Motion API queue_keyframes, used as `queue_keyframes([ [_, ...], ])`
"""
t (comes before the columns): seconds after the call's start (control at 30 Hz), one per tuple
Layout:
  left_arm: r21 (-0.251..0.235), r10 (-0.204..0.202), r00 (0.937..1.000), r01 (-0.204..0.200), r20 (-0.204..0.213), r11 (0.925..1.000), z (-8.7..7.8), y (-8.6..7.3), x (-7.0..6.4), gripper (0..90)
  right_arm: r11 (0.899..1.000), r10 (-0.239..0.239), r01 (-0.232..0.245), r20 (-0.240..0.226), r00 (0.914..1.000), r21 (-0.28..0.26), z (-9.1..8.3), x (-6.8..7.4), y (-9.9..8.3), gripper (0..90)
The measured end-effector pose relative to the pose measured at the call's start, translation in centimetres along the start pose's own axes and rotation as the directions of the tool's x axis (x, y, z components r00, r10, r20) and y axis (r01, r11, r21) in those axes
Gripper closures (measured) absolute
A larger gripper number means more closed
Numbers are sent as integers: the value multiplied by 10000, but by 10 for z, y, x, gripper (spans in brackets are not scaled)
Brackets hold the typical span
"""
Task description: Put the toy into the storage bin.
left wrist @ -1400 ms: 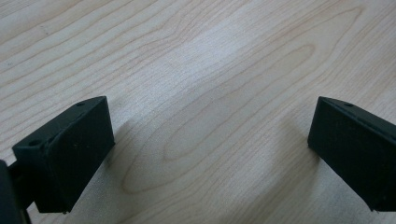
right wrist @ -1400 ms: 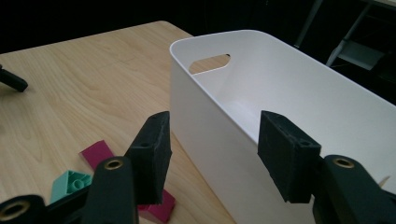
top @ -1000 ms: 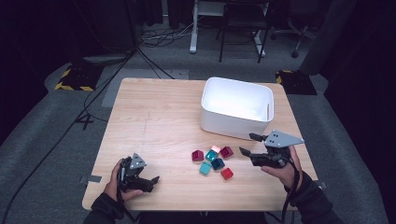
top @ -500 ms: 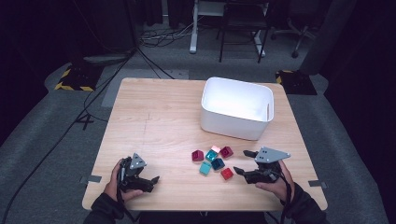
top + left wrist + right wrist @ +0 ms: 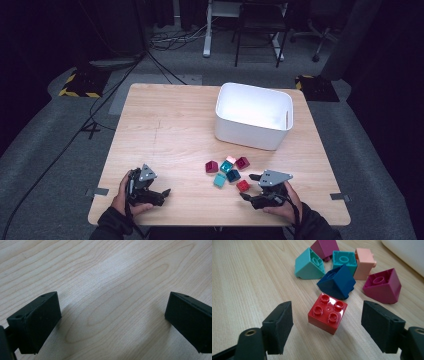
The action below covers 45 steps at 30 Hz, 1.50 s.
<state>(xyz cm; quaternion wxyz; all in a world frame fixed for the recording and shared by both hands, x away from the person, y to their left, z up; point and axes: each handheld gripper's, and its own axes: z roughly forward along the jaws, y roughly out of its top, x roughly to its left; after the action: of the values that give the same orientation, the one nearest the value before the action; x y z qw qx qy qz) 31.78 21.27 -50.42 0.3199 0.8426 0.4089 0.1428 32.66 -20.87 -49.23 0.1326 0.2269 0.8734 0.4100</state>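
Observation:
A red four-stud brick (image 5: pixel 327 312) lies on the wooden table (image 5: pixel 170 125), just in front of a cluster of bricks. My right gripper (image 5: pixel 327 311) is open, one jaw on each side of the red brick (image 5: pixel 243 185) without touching it. The cluster holds a dark blue brick (image 5: pixel 337 283), a light teal one (image 5: pixel 308 265), a teal one (image 5: pixel 343 260), a pink one (image 5: pixel 364 263) and two magenta ones (image 5: pixel 384 286). My left gripper (image 5: pixel 162 196) rests at the near left, open over bare wood (image 5: pixel 112 307).
A white bin (image 5: pixel 253 116) stands behind the cluster at the back right, and its wall (image 5: pixel 407 252) shows beyond the bricks. The table's near edge (image 5: pixel 215 224) runs close behind both hands. Dark floor with cables surrounds the table.
My right gripper has come down and back toward the near edge, dropping to table level with its jaws around the red brick. The left gripper has stayed put.

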Motion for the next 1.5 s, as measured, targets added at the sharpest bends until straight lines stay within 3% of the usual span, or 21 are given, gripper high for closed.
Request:
queue_keyframes([
  [0.4,-4,-2,10000,2,-1,10000,0,0,0,6,9997,45,-44,-43,10000,247,15,1,-2,283],
  [0.53,2,2,10000,-2,0,10000,0,0,0,6,9981,397,-390,-134,9991,469,17,1,0,275],
  [0.9,1,-1,10000,1,-12,10000,0,0,0,6,9983,453,-453,18,9990,359,18,1,0,327],
  [1.1,9,-5,10000,5,-20,10000,0,0,0,6,9983,547,-549,111,9984,200,17,0,0,503],
  [1.23,8,-6,10000,6,-22,10000,0,0,0,6,9981,593,-595,155,9981,181,16,0,0,523],
  [1.3,8,-12,10000,12,-14,10000,0,0,0,6,9978,647,-651,253,9976,145,15,0,-1,586],
  [1.5,7,-3,10000,3,-28,10000,0,0,0,6,9980,600,-604,245,9979,158,14,-1,-2,594],
])
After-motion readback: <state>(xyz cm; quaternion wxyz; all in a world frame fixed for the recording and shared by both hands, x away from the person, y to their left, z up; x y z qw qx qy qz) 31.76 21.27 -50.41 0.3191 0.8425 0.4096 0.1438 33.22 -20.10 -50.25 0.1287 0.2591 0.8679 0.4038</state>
